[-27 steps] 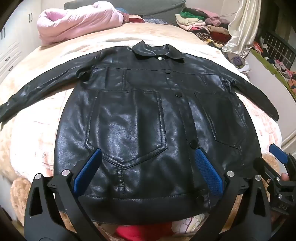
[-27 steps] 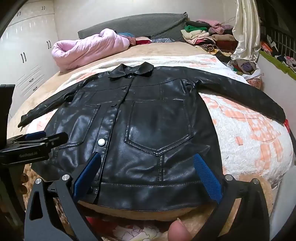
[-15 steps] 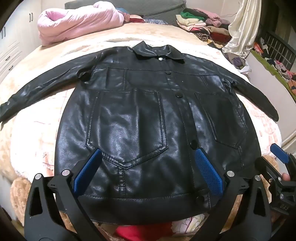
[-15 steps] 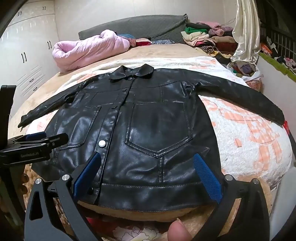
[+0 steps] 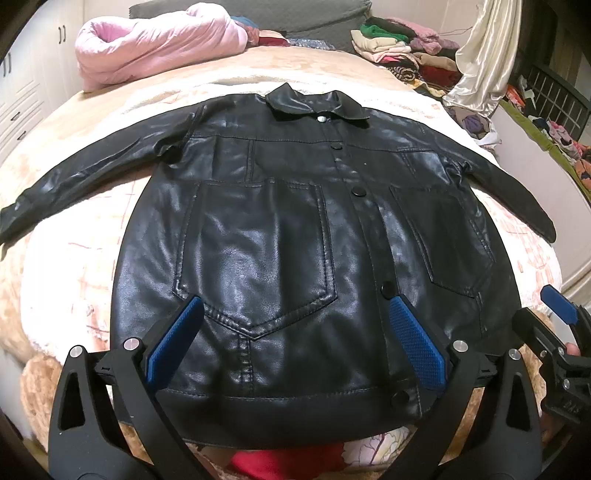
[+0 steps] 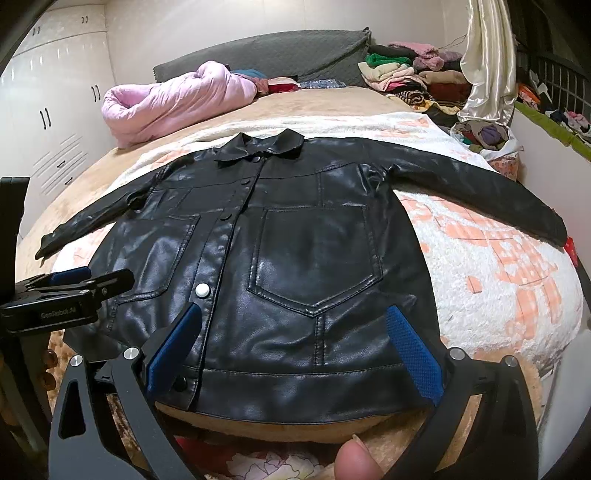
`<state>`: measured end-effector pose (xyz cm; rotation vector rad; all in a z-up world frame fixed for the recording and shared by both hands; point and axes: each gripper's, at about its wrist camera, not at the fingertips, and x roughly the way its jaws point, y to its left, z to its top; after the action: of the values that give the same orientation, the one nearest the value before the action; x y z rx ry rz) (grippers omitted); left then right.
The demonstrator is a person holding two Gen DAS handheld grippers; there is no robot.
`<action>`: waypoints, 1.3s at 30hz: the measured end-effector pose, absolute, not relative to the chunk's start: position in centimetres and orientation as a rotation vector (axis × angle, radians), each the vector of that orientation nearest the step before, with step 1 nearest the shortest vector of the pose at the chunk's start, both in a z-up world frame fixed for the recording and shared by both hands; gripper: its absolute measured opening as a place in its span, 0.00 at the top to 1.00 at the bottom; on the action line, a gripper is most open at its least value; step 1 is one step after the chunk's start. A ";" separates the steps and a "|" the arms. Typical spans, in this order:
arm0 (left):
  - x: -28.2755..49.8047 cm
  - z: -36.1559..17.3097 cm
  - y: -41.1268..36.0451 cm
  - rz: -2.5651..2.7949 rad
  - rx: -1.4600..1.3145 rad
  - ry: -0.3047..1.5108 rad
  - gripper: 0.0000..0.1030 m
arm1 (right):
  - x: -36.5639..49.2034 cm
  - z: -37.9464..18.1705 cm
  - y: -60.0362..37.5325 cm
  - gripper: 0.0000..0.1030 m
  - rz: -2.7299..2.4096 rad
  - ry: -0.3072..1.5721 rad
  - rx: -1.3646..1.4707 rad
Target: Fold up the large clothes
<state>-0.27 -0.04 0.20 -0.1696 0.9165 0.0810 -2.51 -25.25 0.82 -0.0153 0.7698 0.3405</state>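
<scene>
A wide bed covered by a tan fleece blanket (image 6: 332, 105) fills the frame centre. A grey padded headboard (image 6: 280, 51) is set against the plain white wall (image 6: 221, 26) at the top. Glossy white wardrobe doors (image 6: 55, 96) are seen at the upper left, and a cream satin curtain (image 6: 487, 59) at the upper right.

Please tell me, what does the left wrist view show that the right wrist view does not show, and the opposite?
Only the left wrist view shows the open left gripper over the hem from behind, and the red cloth below it. Only the right wrist view shows the white cupboard doors, a thumb tip and the open right gripper. Both show the black leather jacket lying flat, sleeves spread, and the pink quilt behind it.
</scene>
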 end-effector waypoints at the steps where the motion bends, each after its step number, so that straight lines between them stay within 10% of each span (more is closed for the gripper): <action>1: -0.3 0.2 -0.1 0.081 -0.170 0.917 0.09 | -2.5 0.8 -25.2 0.04 0.340 0.769 -0.017; 39: 0.1 0.6 0.6 0.073 -0.173 0.904 0.09 | -2.6 0.8 -24.6 0.04 0.354 0.774 -0.025</action>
<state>0.13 0.58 0.57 -0.1728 0.9044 0.0733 -2.56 -24.60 0.75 -0.0252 0.7738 0.3538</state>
